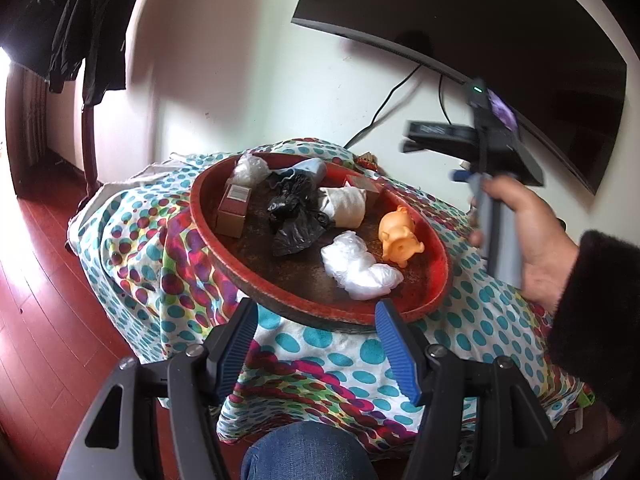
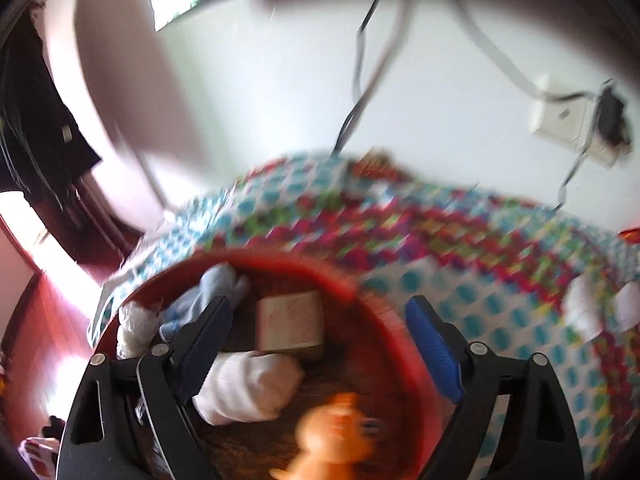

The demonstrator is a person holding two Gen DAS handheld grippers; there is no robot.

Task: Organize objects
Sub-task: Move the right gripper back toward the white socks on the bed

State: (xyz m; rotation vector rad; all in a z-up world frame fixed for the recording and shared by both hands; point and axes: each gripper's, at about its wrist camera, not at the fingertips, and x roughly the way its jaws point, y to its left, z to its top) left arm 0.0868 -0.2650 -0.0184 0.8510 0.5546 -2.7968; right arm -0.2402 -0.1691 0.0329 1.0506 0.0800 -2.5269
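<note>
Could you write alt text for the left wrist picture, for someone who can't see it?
A round red tray on a dotted cloth holds an orange toy pig, crumpled bags and small boxes. The open left gripper hovers before it.

a lived-in room of a home. ahead of the left claw [image 1: 316, 344], a table under a dotted cloth [image 1: 132, 248] bears a red tray [image 1: 436, 280] of odds and ends. up and to the right hangs a dark television [image 1: 460, 12] with trailing cables [image 1: 384, 104]. far left, dark clothes [image 1: 76, 20] hang above a red wooden floor [image 1: 44, 320].
</note>
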